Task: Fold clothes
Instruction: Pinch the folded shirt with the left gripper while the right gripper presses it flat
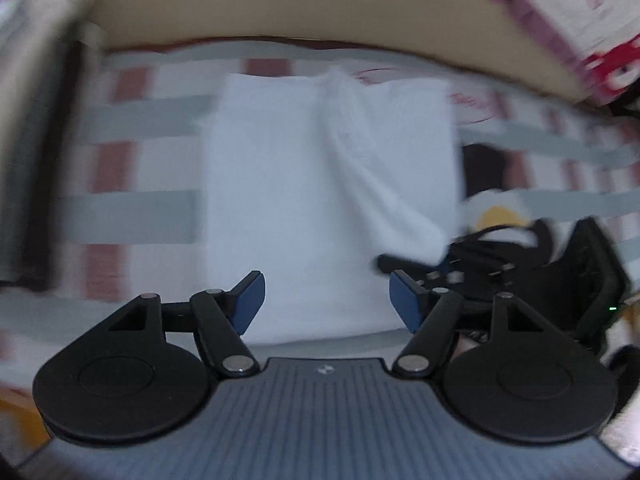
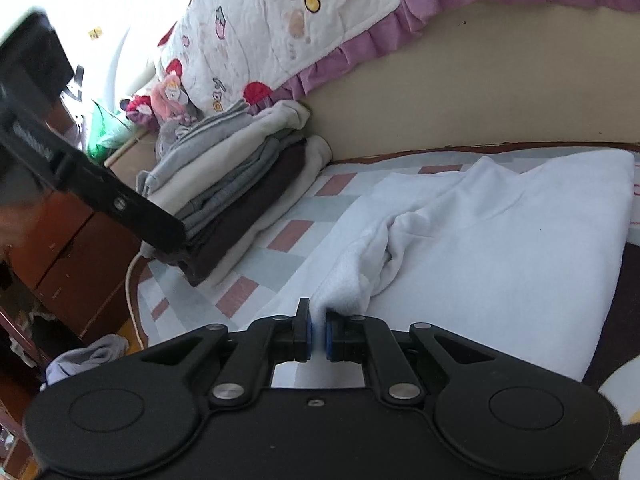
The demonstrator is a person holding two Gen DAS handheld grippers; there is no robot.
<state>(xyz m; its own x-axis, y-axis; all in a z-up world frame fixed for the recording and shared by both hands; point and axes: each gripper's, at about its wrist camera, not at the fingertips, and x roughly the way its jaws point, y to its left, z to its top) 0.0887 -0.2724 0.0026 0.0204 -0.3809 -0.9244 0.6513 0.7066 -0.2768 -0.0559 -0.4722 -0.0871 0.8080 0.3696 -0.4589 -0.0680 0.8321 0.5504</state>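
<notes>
The white garment (image 2: pixel 500 248) lies on the checked sheet (image 2: pixel 288 236) of the bed, already brought in to a fairly neat rectangle, so the fold looks partly done to me; one loose flap runs diagonally across its top and bunches at the near corner, and that still wants laying flat; the right gripper (image 2: pixel 319 336) has its jaws closed tight on that bunched corner of cloth; the left gripper (image 1: pixel 326 300) hangs just short of the garment's near edge with its jaws spread wide and nothing between them; beside the garment a stack of folded clothes (image 2: pixel 236 188) sits against the bed frame (image 2: pixel 460 104), which suggests earlier pieces are finished; no brand or label can be read; the pink-frilled quilt (image 2: pixel 280 28) carries cartoon prints, any lettering too small to make out
</notes>
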